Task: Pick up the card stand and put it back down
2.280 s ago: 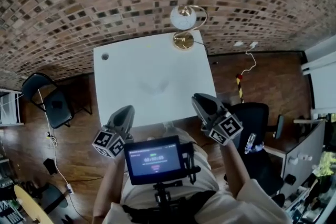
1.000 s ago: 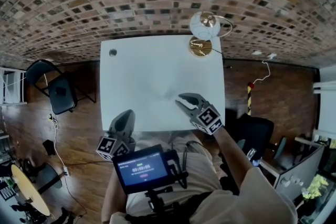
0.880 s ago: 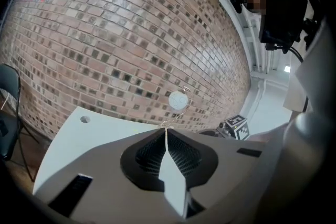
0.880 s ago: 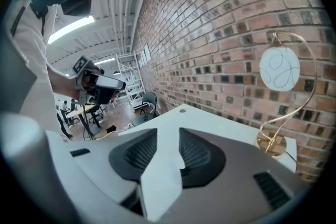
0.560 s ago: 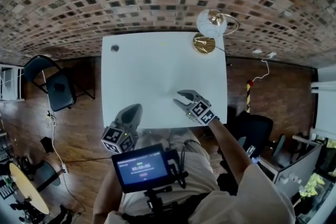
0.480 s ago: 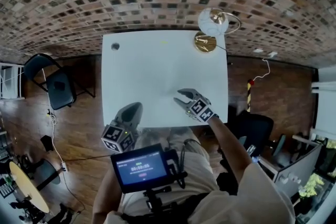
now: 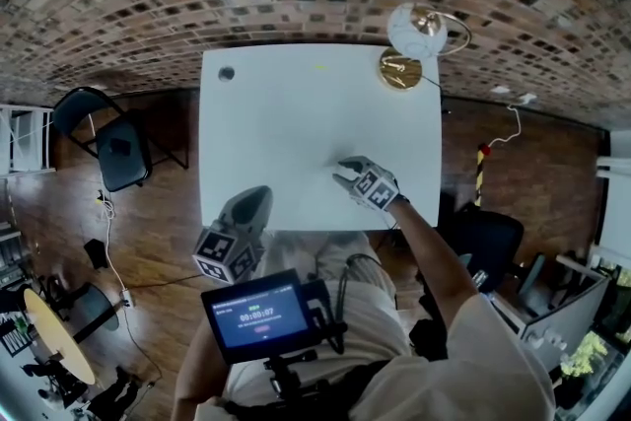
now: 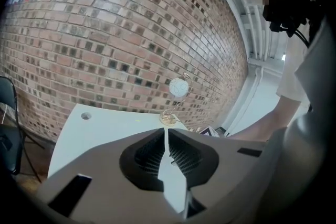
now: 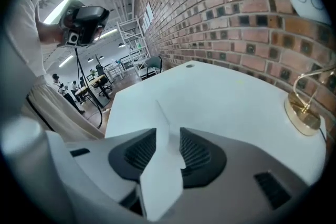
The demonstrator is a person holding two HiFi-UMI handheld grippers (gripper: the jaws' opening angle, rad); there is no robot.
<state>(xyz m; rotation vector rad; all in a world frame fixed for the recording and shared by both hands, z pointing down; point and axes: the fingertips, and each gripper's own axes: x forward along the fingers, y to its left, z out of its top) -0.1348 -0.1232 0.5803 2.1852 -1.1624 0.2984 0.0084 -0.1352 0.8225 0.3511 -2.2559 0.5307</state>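
The card stand [image 9: 161, 122] is a thin pale upright sheet on the white table [image 7: 296, 113]. In the right gripper view it rises between the jaws. The jaws have just been opening, and a gap shows beside the sheet. In the head view my right gripper [image 7: 342, 175] is low over the table's near right part, and the stand is barely visible at its tips. My left gripper [image 7: 260, 200] hovers at the table's near edge with nothing in it. In the left gripper view its jaws [image 8: 167, 136] leave only a thin slit.
A gold-based lamp [image 7: 400, 70] with a white globe [image 7: 414, 30] stands at the table's far right corner. A small round hole [image 7: 227, 73] marks the far left corner. A black chair [image 7: 118, 153] stands left of the table. A brick wall runs behind it.
My right gripper has dropped from above the near edge down to the tabletop, around the card stand. The left gripper has sunk slightly at the near edge.
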